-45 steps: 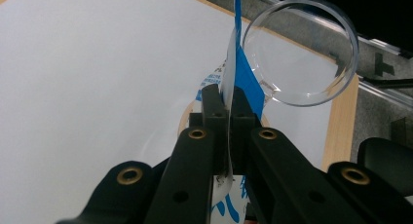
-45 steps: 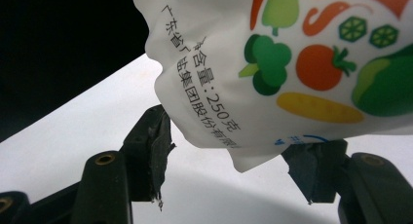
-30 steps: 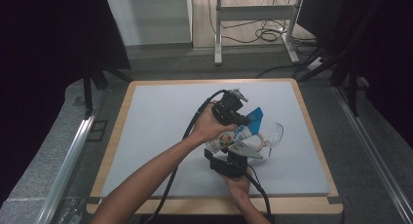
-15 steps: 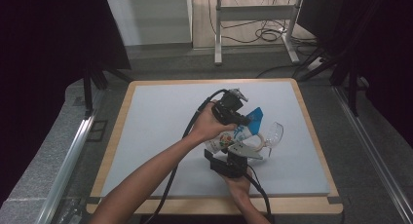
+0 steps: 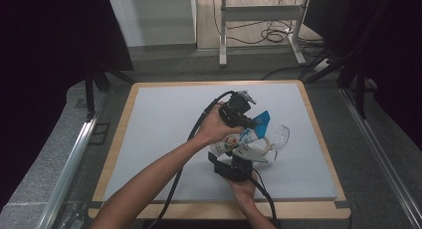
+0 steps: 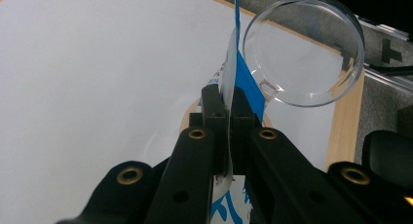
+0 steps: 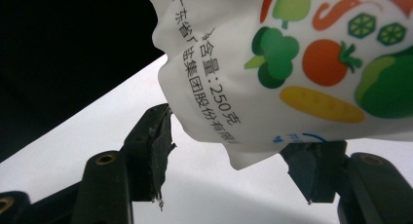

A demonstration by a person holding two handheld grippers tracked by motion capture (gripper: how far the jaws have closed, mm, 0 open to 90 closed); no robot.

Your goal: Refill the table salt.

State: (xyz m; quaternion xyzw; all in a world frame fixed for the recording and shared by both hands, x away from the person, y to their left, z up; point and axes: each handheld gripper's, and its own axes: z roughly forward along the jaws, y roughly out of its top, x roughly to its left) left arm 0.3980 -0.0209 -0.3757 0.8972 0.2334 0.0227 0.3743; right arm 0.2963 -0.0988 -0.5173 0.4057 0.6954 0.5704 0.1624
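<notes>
A white and blue food bag [image 5: 245,137] printed with vegetables [image 7: 292,53] hangs tilted over the middle of the white table top [image 5: 159,119]. My left gripper [image 5: 251,120] comes from above, and in the left gripper view its jaws [image 6: 225,95] are shut on the bag's thin blue top edge [image 6: 243,83]. My right gripper [image 5: 238,158] comes from the near side. Its jaws [image 7: 238,136] stand on either side of the bag's lower end, with the pads [image 7: 158,131] touching it. A clear plastic bowl [image 5: 278,137] lies just right of the bag, its round mouth [image 6: 304,48] beyond my left jaws.
The white top sits on a wooden board [image 5: 318,134] whose edge runs close to the bowl. Black cables [image 5: 199,127] trail from both grippers toward the person. A metal stand [image 5: 259,25] and floor cables [image 5: 273,36] lie beyond the table, and a rail [image 5: 69,159] runs along its left side.
</notes>
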